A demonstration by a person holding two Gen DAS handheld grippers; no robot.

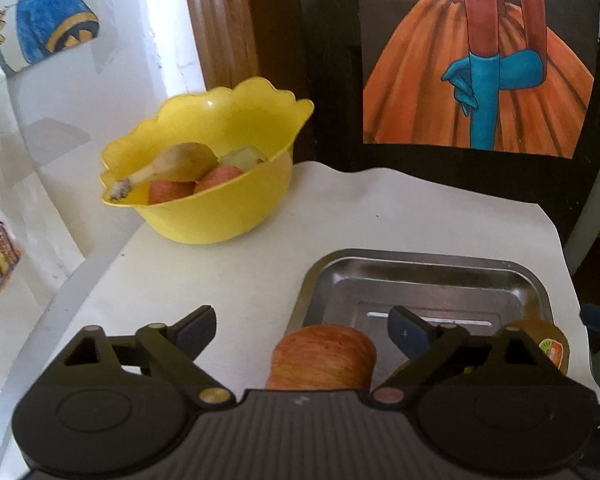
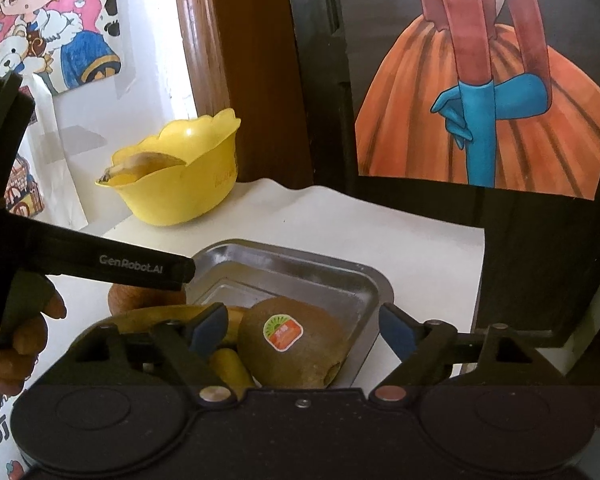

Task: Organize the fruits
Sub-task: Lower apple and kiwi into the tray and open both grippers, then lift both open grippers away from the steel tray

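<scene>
A yellow bowl point(image 1: 216, 184) stands at the far left of the white table and holds a banana point(image 1: 172, 166), two red apples point(image 1: 170, 191) and a pale fruit piece. It also shows in the right wrist view point(image 2: 180, 188). A steel tray point(image 1: 424, 284) lies near me. My left gripper point(image 1: 302, 326) is open, with a red apple point(image 1: 322, 356) between its fingers at the tray's near left edge. My right gripper point(image 2: 300, 328) is open around a brown kiwi point(image 2: 296, 340) with a sticker, lying in the tray point(image 2: 340, 280) beside a banana point(image 2: 232, 364).
A white cloth point(image 1: 228, 280) covers the table. A wall with posters point(image 1: 52, 28) runs on the left. A dark panel with an orange-dress picture point(image 1: 480, 80) stands behind the table. The left gripper's body point(image 2: 100, 268) and the hand holding it cross the right wrist view.
</scene>
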